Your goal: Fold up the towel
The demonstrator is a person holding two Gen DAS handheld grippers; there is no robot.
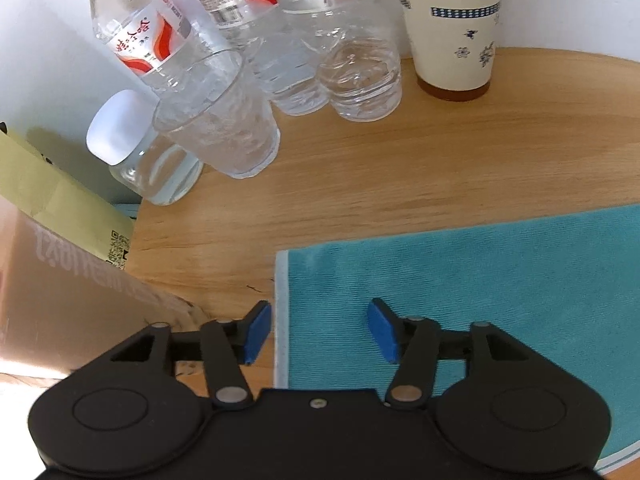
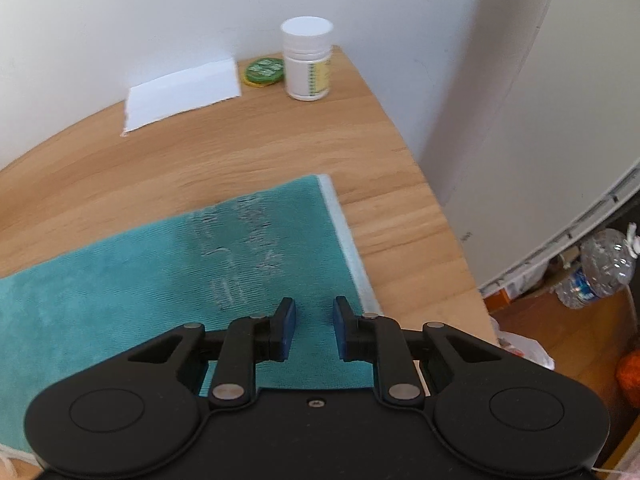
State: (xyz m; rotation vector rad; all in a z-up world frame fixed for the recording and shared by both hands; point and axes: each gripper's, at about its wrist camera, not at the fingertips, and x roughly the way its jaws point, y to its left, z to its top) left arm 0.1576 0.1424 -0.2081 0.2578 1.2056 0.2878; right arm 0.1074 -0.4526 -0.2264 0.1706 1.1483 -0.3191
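Observation:
A teal towel (image 1: 480, 280) with a pale border lies flat on the wooden table (image 1: 380, 168). My left gripper (image 1: 320, 330) is open wide above the towel's left edge, one blue pad over bare wood, the other over the cloth. In the right wrist view the same towel (image 2: 140, 272) reaches its right border near the table's edge. My right gripper (image 2: 314, 330) hovers over that right end, its blue pads a narrow gap apart with nothing between them.
Several clear water bottles (image 1: 192, 92) and a patterned paper cup (image 1: 452, 28) stand at the back left. A cardboard box (image 1: 60, 280) sits beside the table. A white pill bottle (image 2: 307, 60), green lid (image 2: 264, 71) and white paper (image 2: 180, 94) lie at the back right.

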